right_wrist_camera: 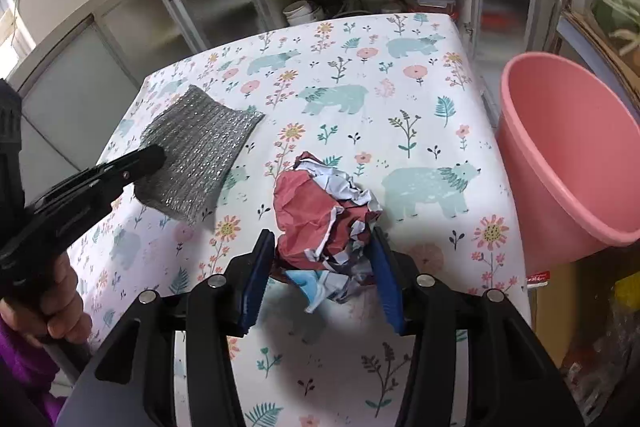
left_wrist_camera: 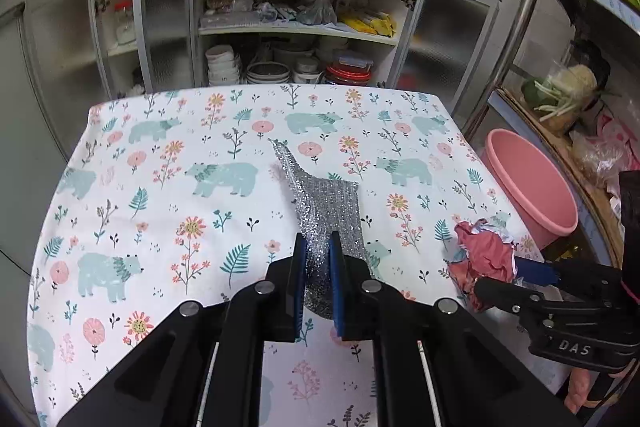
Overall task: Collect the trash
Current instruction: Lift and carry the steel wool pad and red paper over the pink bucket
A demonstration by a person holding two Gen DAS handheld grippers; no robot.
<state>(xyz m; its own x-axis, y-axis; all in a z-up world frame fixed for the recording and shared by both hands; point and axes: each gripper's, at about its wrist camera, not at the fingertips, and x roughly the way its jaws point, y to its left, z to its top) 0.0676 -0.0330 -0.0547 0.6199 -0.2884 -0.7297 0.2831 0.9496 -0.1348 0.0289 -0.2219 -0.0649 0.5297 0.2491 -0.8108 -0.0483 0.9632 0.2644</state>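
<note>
The table (right_wrist_camera: 420,107), covered in a white cloth printed with bears and flowers, is the landmark here. Near its middle, the left gripper (left_wrist_camera: 318,247) is clamped on the near edge of a silvery mesh cloth (left_wrist_camera: 320,203); the far end of that cloth trails away across the table top towards the cupboard (left_wrist_camera: 296,27) behind the table. In the right wrist view the same cloth (right_wrist_camera: 200,155) looks lifted at the gripped edge, though the fisheye bend makes that hard to be sure of.

Towards the table's right edge lies a crumpled ball of paper (right_wrist_camera: 324,219), red and white with a bit of blue. The right gripper (right_wrist_camera: 320,251) has its jaws apart with the paper ball between them; the blue pads stand close on either side of it, and whether they press on it cannot be told.

Just beyond the right edge of the table stands a pink bucket (right_wrist_camera: 560,155), lower than the table top and open at the top.

A hand (right_wrist_camera: 60,303) in a purple sleeve grips the left tool's handle, off the table's left side.
</note>
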